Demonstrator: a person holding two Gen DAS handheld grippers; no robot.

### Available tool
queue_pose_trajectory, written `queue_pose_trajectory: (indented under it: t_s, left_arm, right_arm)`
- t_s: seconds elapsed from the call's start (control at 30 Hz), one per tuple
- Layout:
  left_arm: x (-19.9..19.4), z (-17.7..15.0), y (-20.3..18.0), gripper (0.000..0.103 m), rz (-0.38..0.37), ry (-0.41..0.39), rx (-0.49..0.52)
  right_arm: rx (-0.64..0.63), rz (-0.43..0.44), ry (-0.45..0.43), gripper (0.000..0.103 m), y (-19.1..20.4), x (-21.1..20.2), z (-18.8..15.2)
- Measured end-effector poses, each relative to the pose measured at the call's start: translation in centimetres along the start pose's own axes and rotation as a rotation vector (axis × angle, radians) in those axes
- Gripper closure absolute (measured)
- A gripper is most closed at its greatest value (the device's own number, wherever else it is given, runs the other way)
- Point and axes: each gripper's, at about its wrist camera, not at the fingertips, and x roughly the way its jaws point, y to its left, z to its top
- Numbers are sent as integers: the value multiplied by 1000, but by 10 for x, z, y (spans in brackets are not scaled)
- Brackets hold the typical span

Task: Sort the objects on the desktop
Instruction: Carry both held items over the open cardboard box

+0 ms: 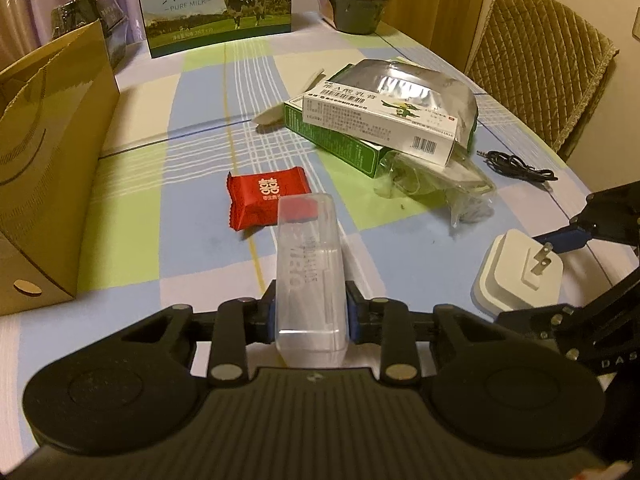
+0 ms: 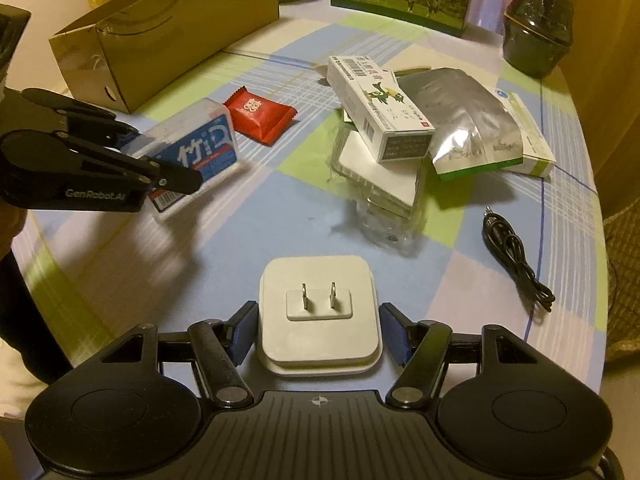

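Note:
My left gripper (image 1: 310, 308) is shut on a clear plastic box (image 1: 308, 264), held a little above the tablecloth; the right wrist view shows the box's blue label (image 2: 200, 148) and the left gripper (image 2: 168, 160) clamping it. Just beyond lies a red candy packet (image 1: 268, 196). A white plug adapter (image 2: 318, 312) rests prongs-up on the table between the fingers of my right gripper (image 2: 318, 306). Its blue pads (image 2: 244, 332) stand close beside the adapter with thin gaps, so it is open. The adapter (image 1: 516, 276) shows at the right of the left wrist view.
An open cardboard box (image 1: 44, 184) stands at the left. A pile of medicine boxes (image 2: 380, 112), a foil pouch (image 2: 468, 124) and crumpled clear packaging (image 2: 384, 200) sits mid-table. A black cable (image 2: 516, 256) lies right. A milk carton (image 1: 216, 4) and dark pot (image 1: 356, 0) stand behind.

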Motion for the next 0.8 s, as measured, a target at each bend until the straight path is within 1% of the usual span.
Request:
queue_pose_trajectory:
  t_s: [0.2,0.37,0.47,0.6,0.7,0.8]
  left_arm:
    - [-16,-1,5,77,7,-19,-15]
    - [-37,4,14,77,1,-52,-44]
    - [-54,11,22,77,3,-85,-55]
    - [-79,24,41,77,11,-135,-80]
    - [-101,34,63,77,33,-178,-99]
    - [-124,44,91,77,64,-224,-127]
  right_arm:
    - [61,5,-67,41,6,-19,7]
    - [52,2,-115,41,19,-34,25]
    - [43,12,-167,41,32,-47,49]
    - [10,38,-238,41,57,-58,90]
    - [-11,63,-283,41,78,-62,124]
    - [-10,118,-332,41,101,-65,161]
